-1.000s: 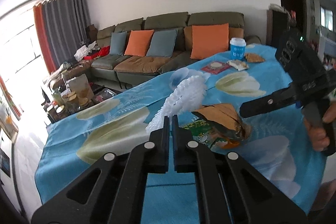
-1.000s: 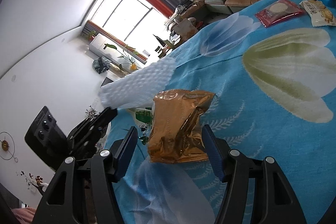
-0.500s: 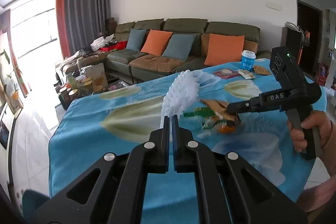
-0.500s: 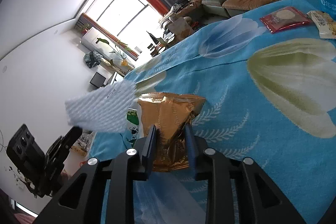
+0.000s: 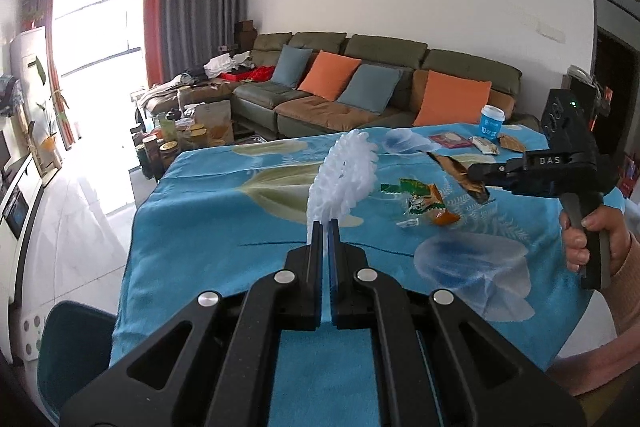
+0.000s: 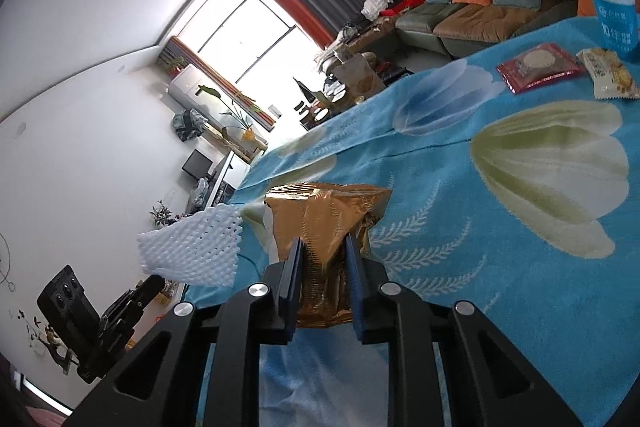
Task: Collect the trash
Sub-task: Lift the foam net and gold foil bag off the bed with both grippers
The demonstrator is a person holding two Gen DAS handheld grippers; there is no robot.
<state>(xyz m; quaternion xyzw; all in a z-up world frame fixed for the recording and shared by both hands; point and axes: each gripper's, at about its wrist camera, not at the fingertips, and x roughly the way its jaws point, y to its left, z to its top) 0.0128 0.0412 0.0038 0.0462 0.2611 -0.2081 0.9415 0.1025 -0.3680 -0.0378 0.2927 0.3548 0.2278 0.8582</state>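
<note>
Fingers of the left gripper [image 5: 325, 231] are clenched on the lower edge of a white foam fruit net [image 5: 342, 179], which stands up from the tips above the table, clear of the blue floral tablecloth [image 5: 224, 227]. Jaws of the right gripper [image 6: 323, 263] are closing, with their pads pressed on both sides of a crumpled gold snack wrapper [image 6: 326, 223]; in the left wrist view the wrapper hangs from the tips above the cloth. Person's right hand [image 5: 588, 239] grips that tool's handle. Just beside and below the gold wrapper, a green-and-orange wrapper [image 5: 424, 201] lies flat on the cloth. Farther along the table lie a red packet [image 6: 538, 67] and a pale biscuit packet [image 6: 608, 73], near each other, with a blue paper cup [image 6: 612, 15] standing upright just behind them. Beyond the table stands a sofa [image 5: 360, 99] with orange and blue cushions.
</note>
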